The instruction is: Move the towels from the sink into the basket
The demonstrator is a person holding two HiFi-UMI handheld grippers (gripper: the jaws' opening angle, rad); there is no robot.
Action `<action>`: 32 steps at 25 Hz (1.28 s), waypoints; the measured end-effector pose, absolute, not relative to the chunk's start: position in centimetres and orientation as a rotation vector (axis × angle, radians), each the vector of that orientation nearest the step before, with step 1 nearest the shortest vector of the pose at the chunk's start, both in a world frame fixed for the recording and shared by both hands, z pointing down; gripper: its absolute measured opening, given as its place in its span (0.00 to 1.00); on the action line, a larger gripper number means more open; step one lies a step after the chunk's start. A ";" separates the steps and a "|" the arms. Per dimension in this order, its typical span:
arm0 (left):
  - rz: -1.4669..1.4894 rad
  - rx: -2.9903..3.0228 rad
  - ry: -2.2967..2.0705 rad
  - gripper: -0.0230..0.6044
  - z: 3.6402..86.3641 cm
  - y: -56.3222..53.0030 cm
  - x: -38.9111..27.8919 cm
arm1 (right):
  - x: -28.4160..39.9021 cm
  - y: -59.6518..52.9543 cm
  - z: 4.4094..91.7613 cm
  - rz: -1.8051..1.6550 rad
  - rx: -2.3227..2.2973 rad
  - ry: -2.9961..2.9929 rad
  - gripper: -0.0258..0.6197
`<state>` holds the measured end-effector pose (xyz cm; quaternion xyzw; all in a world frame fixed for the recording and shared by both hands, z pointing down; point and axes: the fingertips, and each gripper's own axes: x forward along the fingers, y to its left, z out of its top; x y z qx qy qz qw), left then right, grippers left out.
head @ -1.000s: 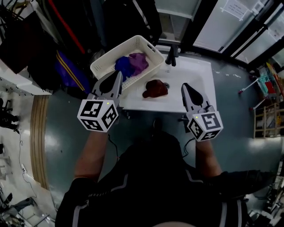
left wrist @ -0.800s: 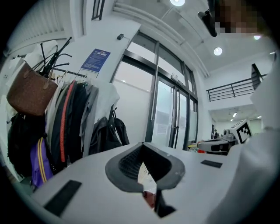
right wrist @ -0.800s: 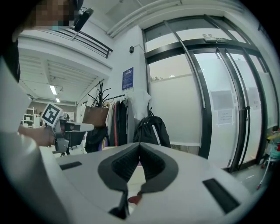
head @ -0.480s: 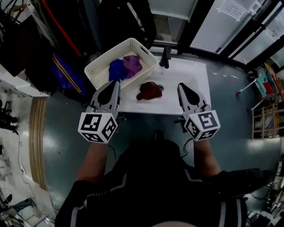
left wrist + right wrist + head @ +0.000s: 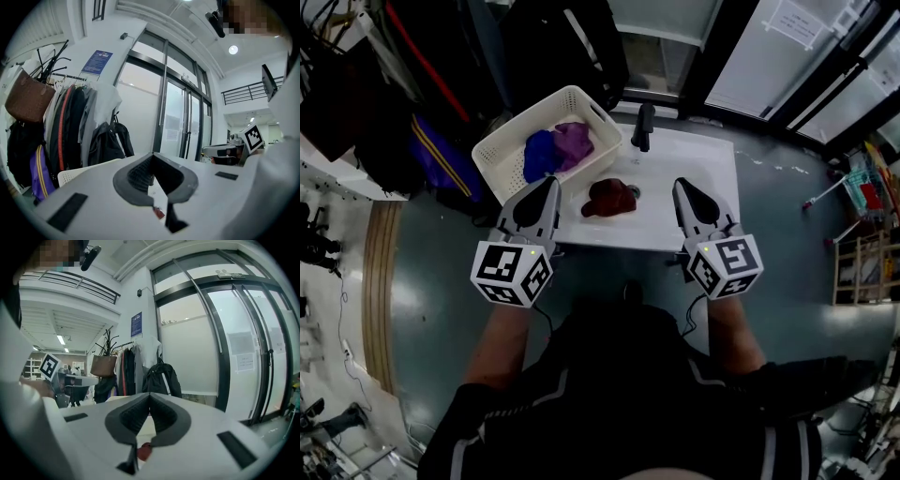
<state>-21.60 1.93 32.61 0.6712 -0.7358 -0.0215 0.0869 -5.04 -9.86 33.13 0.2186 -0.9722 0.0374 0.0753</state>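
The left gripper (image 5: pixel 551 184) has its jaws together on nothing, just beside the white basket (image 5: pixel 499 150), which holds a blue towel (image 5: pixel 539 155) and a purple towel (image 5: pixel 574 142). A dark red towel (image 5: pixel 611 197) lies bunched in the sink (image 5: pixel 703 169) — soft, light, probably limp once lifted — so a pinch on its raised top fold looks best. The right gripper (image 5: pixel 681 186) is closed and empty too.

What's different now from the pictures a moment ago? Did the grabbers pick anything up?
In the head view the sink and basket sit a bit farther off and more to the left, so the left gripper and right gripper seem to have drawn back slightly. Nothing was grabbed or dropped. Unchanged: both grippers' fingers shut and empty, red towel in the sink, blue towel and purple towel in the basket.
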 end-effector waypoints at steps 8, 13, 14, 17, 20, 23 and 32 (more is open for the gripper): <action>-0.051 1.968 -2.219 0.05 32.5 0.7 -21.2 | -4.8 -11.2 33.2 0.109 0.616 -2.925 0.04; -0.033 1.949 -2.236 0.05 32.7 0.1 -20.6 | -4.4 -11.9 33.3 0.120 0.599 -2.933 0.04; -0.035 1.945 -2.236 0.05 32.7 -0.1 -20.4 | -4.3 -12.1 33.3 0.121 0.594 -2.933 0.04; -0.050 1.927 -2.235 0.05 32.9 -0.4 -20.1 | -4.0 -12.7 33.3 0.126 0.586 -2.936 0.04; -0.050 1.918 -2.239 0.05 33.1 -0.6 -20.0 | -4.1 -13.0 33.3 0.128 0.575 -2.941 0.04; -0.057 1.919 -2.241 0.05 32.9 -0.9 -19.7 | -4.1 -13.3 33.3 0.130 0.562 -2.945 0.04; 0.217 1.986 -2.094 0.05 37.6 -4.6 -16.4 | -2.8 -14.9 33.6 0.150 0.565 -2.945 0.04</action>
